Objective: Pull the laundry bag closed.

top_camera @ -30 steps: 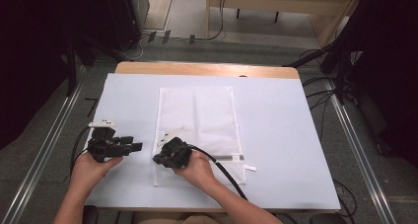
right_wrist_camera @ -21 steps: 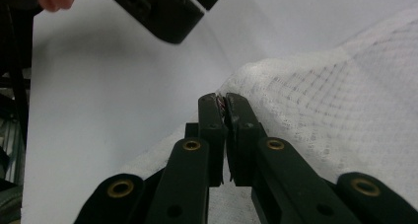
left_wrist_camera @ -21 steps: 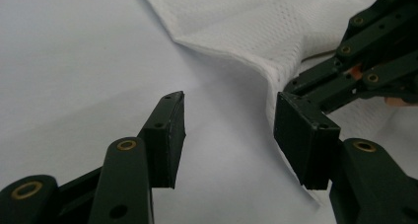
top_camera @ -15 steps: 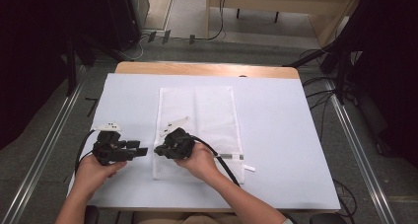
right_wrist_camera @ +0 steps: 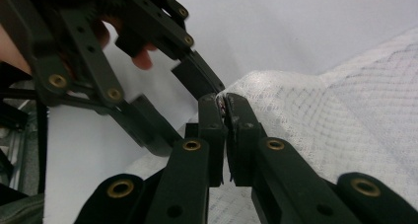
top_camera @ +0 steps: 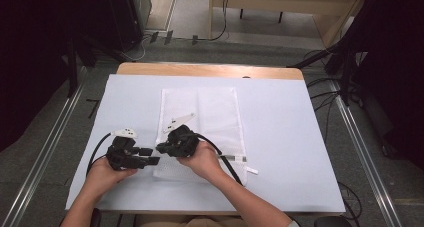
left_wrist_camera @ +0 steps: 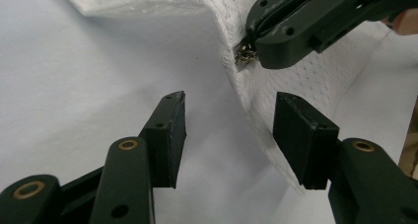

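Note:
A white mesh bag (top_camera: pixel 215 112) lies flat in the middle of the white table cover (top_camera: pixel 280 137). My right gripper (top_camera: pixel 161 148) is shut on a small metal zipper pull (left_wrist_camera: pixel 245 54) at the bag's near left edge, holding that edge lifted off the cover. In the right gripper view its jaws (right_wrist_camera: pixel 224 110) press together on the mesh (right_wrist_camera: pixel 345 115). My left gripper (top_camera: pixel 150 156) is just left of it, pointing right. Its jaws (left_wrist_camera: pixel 229 135) stand open with the raised bag edge (left_wrist_camera: pixel 305 81) close to the right pad, nothing pressed between them.
The wooden table edge (top_camera: pixel 210 69) shows beyond the cover. A black cable (top_camera: pixel 227 159) trails from the right gripper across the bag's near end. Dark equipment and floor cables surround the table, with metal rails (top_camera: pixel 45 152) along both sides.
My left gripper has moved right, up to the bag's lifted edge. My right gripper has risen slightly, still shut on the zipper pull and taking the edge up with it.

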### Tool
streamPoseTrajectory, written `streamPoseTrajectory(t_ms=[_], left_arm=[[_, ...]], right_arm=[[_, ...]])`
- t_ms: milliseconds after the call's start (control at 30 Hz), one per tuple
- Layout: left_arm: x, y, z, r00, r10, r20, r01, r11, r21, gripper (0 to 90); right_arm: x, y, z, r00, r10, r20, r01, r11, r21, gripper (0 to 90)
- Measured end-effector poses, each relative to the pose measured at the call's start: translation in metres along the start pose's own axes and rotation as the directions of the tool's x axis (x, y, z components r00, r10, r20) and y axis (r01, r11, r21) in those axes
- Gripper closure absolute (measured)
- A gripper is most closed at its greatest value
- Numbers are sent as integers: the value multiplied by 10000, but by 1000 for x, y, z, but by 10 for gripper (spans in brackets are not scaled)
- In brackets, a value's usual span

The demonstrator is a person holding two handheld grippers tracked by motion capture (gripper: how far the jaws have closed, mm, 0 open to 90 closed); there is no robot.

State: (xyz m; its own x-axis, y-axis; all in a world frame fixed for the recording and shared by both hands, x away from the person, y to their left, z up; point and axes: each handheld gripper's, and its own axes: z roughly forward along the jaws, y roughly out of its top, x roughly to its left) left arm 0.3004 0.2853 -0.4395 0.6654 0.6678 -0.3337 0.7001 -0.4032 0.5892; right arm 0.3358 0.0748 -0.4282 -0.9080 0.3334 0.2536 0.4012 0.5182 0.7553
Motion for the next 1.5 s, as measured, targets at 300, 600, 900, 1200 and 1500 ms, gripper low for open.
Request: streamPoseTrajectory(t_ms=[300,600,900,1200,1500], left_arm=[[1,4,5,9999,11,112,-12,10000,35,566],[2,5,4,9997,10,259,-10,10000,7,682],[0,5,3,9991,131,404,-135,9999,96,852],[0,6,3,9975,-117,699,97,9995,284,880],[2,5,0,9959,-352,832,315,9985,453,887]], right_arm=[[3,1,-3,9993,-60,-360,60,10000,3,880],[5,-1,-4,9981,-46,-615,49,10000,45,880],[4,-1,-4,9976,-46,-692,53,9999,102,880],[0,-4,-3,9983,-189,-552,198,9997,161,881],[-1,-8,1,9972,-528,-522,536,9985,135,883]])
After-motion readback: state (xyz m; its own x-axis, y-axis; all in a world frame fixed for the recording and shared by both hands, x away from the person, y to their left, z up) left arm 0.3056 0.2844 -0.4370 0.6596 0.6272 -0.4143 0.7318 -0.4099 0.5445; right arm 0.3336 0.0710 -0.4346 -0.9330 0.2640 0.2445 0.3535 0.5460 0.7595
